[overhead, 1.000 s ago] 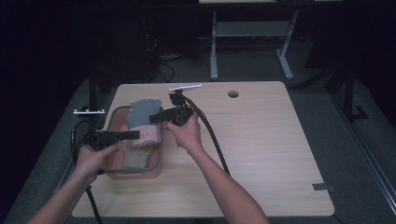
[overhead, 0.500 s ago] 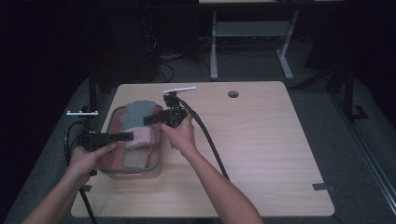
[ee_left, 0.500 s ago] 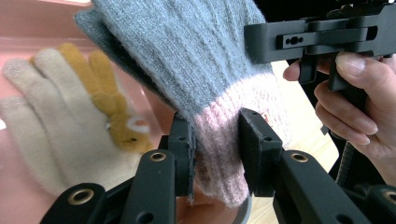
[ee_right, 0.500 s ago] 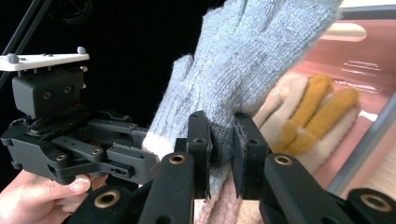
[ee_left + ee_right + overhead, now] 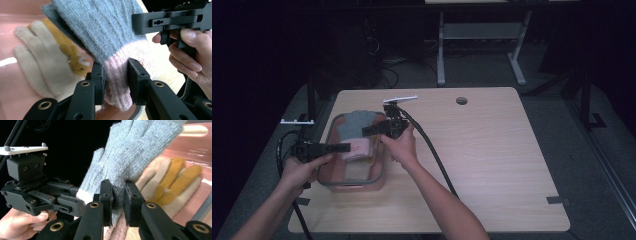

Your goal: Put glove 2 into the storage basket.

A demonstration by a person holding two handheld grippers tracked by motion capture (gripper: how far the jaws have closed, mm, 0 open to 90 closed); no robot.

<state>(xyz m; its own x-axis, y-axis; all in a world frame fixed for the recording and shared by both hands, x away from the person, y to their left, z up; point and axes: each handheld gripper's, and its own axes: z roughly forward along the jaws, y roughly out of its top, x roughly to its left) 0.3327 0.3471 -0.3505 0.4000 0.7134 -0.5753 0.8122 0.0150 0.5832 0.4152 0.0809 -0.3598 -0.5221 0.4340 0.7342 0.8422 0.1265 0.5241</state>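
I am holding a grey glove with a pink cuff (image 5: 356,131) left of centre in the high view, above a pink bin (image 5: 373,177). My left gripper (image 5: 115,82) is pinching the pink cuff, jaws clamped on the knit at the bottom of its own view. My right gripper (image 5: 118,202) is clamping the grey knit. A beige and mustard glove (image 5: 47,65) is lying in the bin beneath.
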